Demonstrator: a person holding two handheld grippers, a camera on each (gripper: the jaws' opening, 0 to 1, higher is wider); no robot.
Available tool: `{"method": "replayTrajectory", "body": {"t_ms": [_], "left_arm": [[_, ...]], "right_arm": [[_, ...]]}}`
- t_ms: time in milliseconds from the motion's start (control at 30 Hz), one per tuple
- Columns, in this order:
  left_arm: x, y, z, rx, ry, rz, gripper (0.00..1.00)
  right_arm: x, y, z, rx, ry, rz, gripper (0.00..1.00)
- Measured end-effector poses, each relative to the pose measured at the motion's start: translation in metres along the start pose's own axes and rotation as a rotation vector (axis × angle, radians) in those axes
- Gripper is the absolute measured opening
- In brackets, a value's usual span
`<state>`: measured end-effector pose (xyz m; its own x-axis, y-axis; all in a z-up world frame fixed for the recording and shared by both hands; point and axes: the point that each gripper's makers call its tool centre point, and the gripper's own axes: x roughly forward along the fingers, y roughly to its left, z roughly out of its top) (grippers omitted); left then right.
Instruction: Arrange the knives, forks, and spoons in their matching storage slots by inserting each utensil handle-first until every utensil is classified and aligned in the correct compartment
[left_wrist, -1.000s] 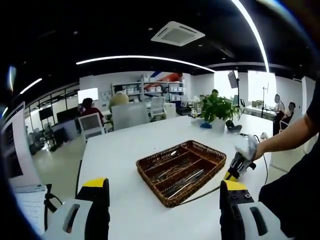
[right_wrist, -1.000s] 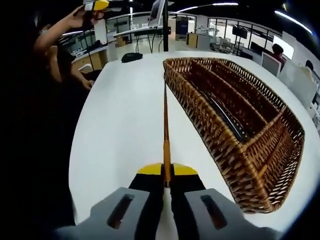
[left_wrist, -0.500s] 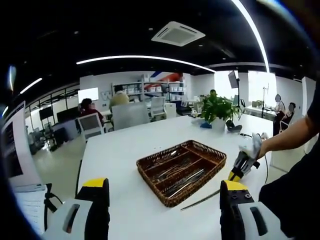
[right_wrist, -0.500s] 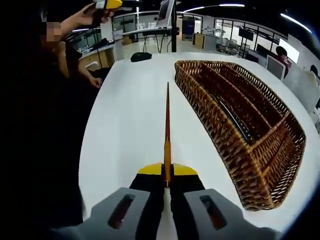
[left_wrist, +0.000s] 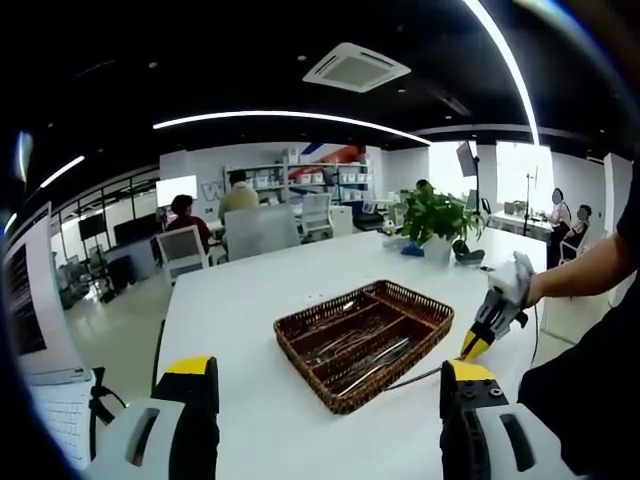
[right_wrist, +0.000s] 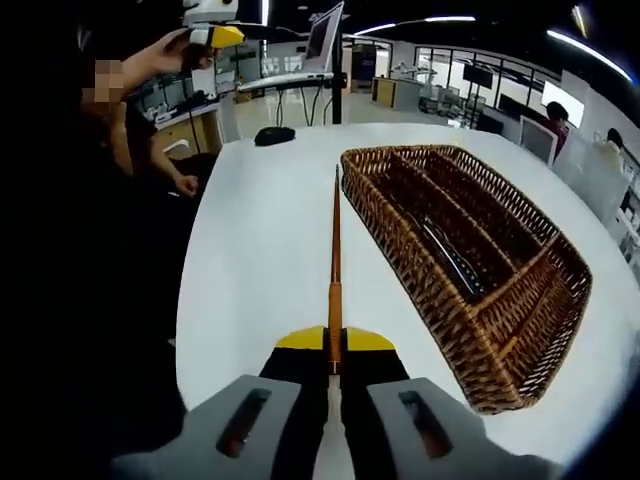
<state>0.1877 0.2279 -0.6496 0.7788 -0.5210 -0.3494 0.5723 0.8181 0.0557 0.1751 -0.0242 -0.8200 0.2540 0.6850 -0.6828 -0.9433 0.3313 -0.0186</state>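
Observation:
A brown wicker basket (left_wrist: 283, 338) with long compartments sits on the white table (left_wrist: 230, 300), with several metal utensils (left_wrist: 362, 345) lying inside. My left gripper (left_wrist: 330, 405) hangs open above the table's near side with nothing between its jaws. My right gripper (right_wrist: 333, 368) is shut on a slim utensil (right_wrist: 335, 250) seen edge-on; I cannot tell its kind. The utensil points forward along the left side of the basket (right_wrist: 440, 330), above the table. In the left gripper view the right gripper (left_wrist: 492, 322) is just right of the basket, the utensil (left_wrist: 415, 376) slanting down beside the front right rim.
A potted plant (left_wrist: 432, 215) stands at the table's far end, with office chairs (left_wrist: 185, 250) and seated people behind. A dark small object (right_wrist: 268, 135) lies on the table beyond the utensil tip. A person's hand holds the left gripper (right_wrist: 212, 32) high up.
My right gripper has risen and drawn back a little with the utensil, so the basket looks farther off. The left gripper has stayed put and open.

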Motion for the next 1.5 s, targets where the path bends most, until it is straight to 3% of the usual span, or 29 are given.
{"method": "replayTrajectory", "body": {"t_ms": [167, 633, 800, 1100, 1133, 1300, 1500], "left_arm": [[0.001, -0.001, 0.001, 0.003, -0.002, -0.003, 0.96], [0.004, -0.006, 0.002, 0.009, -0.003, -0.018, 1.0], [0.004, -0.004, 0.003, 0.009, -0.007, -0.015, 1.0], [0.005, -0.005, 0.002, 0.002, -0.009, -0.017, 1.0], [0.005, -0.005, 0.002, 0.0, -0.009, -0.017, 1.0], [0.005, -0.005, 0.0, -0.002, -0.006, -0.018, 1.0], [0.004, -0.004, 0.001, -0.005, -0.01, -0.016, 1.0]], "right_arm": [[-0.013, -0.011, 0.011, 0.096, -0.018, -0.063, 0.0], [-0.053, -0.044, 0.027, 0.217, -0.026, -0.268, 0.0], [-0.069, -0.055, 0.032, 0.329, -0.056, -0.342, 0.0], [-0.106, -0.095, 0.017, 0.417, -0.048, -0.592, 0.0], [-0.111, -0.098, 0.015, 0.464, -0.061, -0.61, 0.0], [-0.124, -0.109, 0.007, 0.549, -0.08, -0.645, 0.0], [-0.135, -0.118, 0.003, 0.591, -0.096, -0.693, 0.0]]}}
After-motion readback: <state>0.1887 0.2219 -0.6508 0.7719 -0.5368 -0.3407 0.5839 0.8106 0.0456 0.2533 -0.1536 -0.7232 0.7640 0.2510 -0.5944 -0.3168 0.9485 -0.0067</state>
